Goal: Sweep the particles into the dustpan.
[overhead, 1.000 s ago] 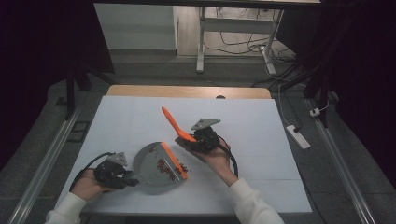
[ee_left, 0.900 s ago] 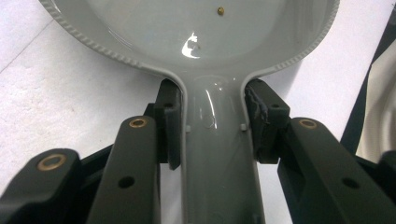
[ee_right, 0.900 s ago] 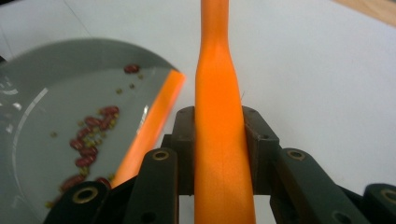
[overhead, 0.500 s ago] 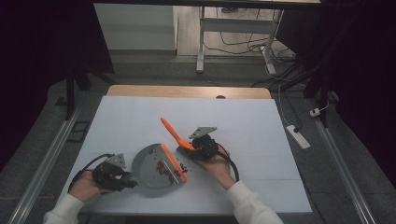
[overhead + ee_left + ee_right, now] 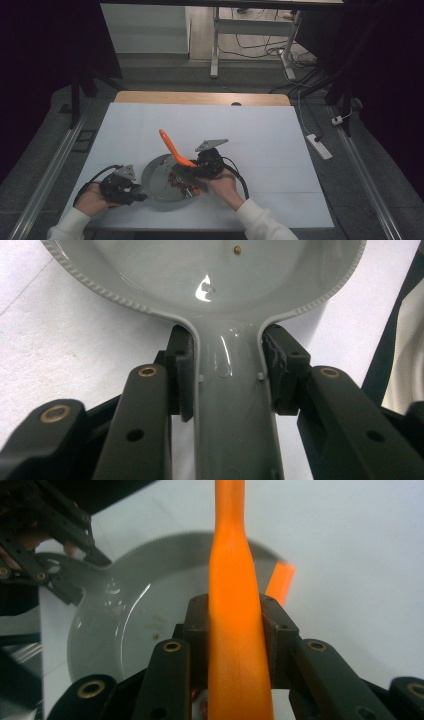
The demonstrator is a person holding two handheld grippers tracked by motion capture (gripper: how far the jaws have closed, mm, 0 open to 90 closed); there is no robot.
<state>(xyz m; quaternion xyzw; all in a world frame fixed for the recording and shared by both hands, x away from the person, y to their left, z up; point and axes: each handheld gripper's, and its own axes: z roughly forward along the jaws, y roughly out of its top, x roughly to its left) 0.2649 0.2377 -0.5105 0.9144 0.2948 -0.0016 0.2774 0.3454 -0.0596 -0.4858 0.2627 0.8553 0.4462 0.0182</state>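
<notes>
A grey pan (image 5: 159,176) rests on the white table near the front edge, with small red pieces (image 5: 176,182) inside. My left gripper (image 5: 131,191) is shut on its handle (image 5: 230,405); both pads (image 5: 181,371) press the handle's sides just below the bowl (image 5: 200,270). My right gripper (image 5: 201,168) is shut on an orange utensil (image 5: 172,145) at the pan's right rim. Its long handle (image 5: 234,580) runs straight out between the jaws and slants up over the pan (image 5: 125,625). A second orange piece (image 5: 280,582) lies by the rim.
White sheet (image 5: 260,135) covers the table, bare beyond and to the right of the pan. The wooden table edge (image 5: 200,98) runs along the far side. A power strip (image 5: 318,146) lies on the floor to the right. Metal rails flank the table.
My right gripper has carried the orange utensil left and toward the person, down to the pan's right rim. The left gripper still holds the pan handle in the same place.
</notes>
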